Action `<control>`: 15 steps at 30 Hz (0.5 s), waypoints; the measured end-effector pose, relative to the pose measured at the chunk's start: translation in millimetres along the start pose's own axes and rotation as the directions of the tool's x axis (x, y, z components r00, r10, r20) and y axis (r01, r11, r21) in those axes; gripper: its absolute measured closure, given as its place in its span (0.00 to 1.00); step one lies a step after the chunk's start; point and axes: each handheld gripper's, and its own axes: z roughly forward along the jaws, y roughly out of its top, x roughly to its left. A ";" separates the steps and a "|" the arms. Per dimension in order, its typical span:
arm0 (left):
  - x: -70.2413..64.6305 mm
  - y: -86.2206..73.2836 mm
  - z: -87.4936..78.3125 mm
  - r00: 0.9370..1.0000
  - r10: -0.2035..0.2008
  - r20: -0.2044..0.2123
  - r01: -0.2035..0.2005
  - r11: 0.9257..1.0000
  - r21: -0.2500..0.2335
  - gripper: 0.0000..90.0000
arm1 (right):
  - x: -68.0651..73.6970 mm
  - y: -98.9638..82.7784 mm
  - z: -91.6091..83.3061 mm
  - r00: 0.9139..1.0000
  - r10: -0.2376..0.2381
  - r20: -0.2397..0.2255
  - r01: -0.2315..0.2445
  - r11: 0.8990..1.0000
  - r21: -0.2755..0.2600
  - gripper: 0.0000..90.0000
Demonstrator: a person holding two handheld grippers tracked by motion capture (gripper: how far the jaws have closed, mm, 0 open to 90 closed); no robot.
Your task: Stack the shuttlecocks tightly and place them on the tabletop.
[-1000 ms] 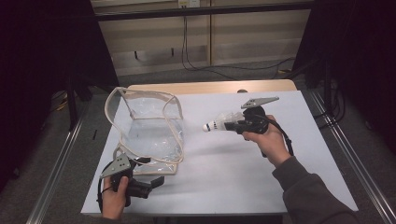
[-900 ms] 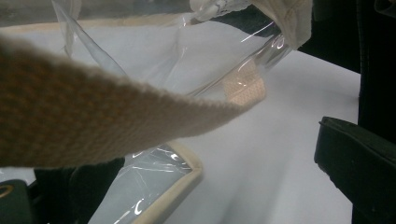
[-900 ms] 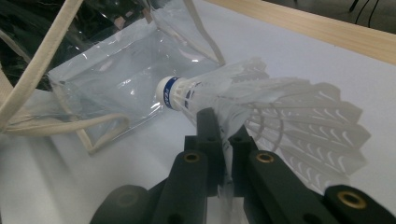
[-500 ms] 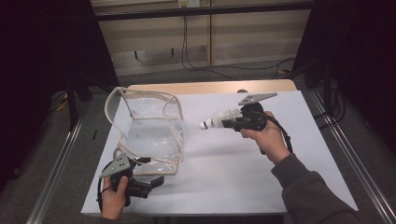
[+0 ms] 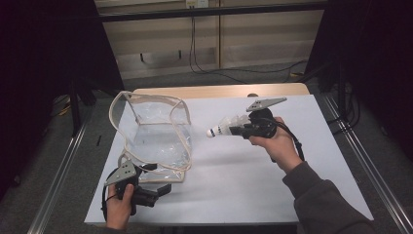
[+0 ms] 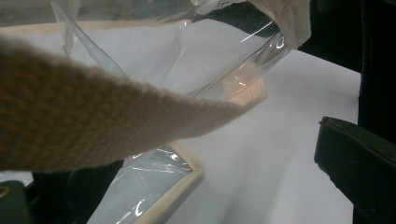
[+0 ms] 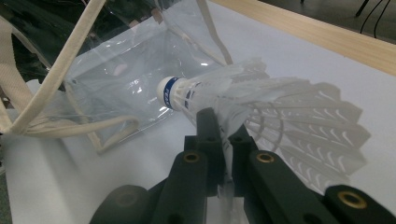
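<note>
Shuttlecock (image 5: 225,127) is off the table, held level w/ its cork end aimed at the clear bag (image 5: 155,134) – near the bag's open mouth but not yet in it. The right gripper (image 5: 236,130) has its jaws pinched tight on the feather skirt; in the right gripper view the 2 black jaws clamp the skirt (image 7: 261,112) w/ the cork (image 7: 169,92) pointing past them to the bag. The left gripper (image 5: 163,189) sits at the bag's near bottom corner on the white table (image 5: 272,185), a cream strap (image 6: 93,121) lying across its camera; jaws look apart, w/ bag edge between – can't tell if it grips. Step: carrying the shuttlecock to the bag. Next, I'd judge – cork-first over the rim, bag kept steady, then release inside.
</note>
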 end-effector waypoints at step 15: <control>-1.0 0.0 -0.3 1.000 0.003 -0.003 -0.003 1.000 0.004 0.01 | 1.1 8.6 -0.5 1.000 -0.007 -0.011 0.007 1.000 0.005 0.98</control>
